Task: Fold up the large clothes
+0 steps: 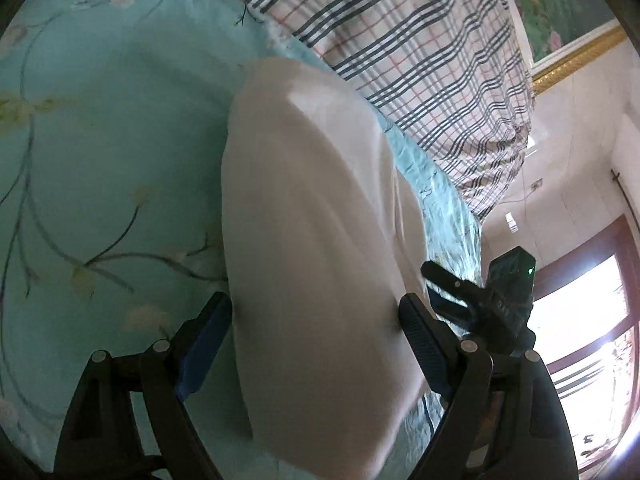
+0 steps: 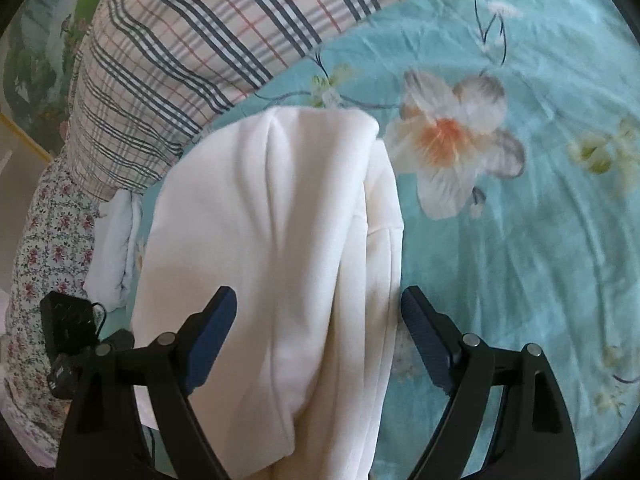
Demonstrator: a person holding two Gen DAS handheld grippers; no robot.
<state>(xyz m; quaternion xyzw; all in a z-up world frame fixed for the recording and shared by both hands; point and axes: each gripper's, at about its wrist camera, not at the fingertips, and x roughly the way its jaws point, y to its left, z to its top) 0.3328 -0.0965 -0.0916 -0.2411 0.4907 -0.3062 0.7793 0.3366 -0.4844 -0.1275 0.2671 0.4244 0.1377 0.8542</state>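
Note:
A white garment (image 1: pixel 312 240) lies folded into a long bundle on the turquoise flowered bedsheet (image 1: pixel 100 140). My left gripper (image 1: pixel 316 312) is open, its two blue-padded fingers (image 1: pixel 208 336) standing on either side of the bundle's near end. In the right wrist view the same white garment (image 2: pixel 272 248) runs away from me, with soft folds along it. My right gripper (image 2: pixel 318 308) is open too, one finger on each side of the garment. The right gripper's body also shows in the left wrist view (image 1: pixel 496 300) just past the garment.
A checked quilt (image 1: pixel 420 52) is heaped along the far side of the bed (image 2: pixel 192 52). A small folded white cloth (image 2: pixel 116 240) lies left of the garment. A flower-print fabric (image 2: pixel 44 248) hangs at the left. A framed picture (image 1: pixel 560 12) and a window (image 1: pixel 592 320) are on the walls.

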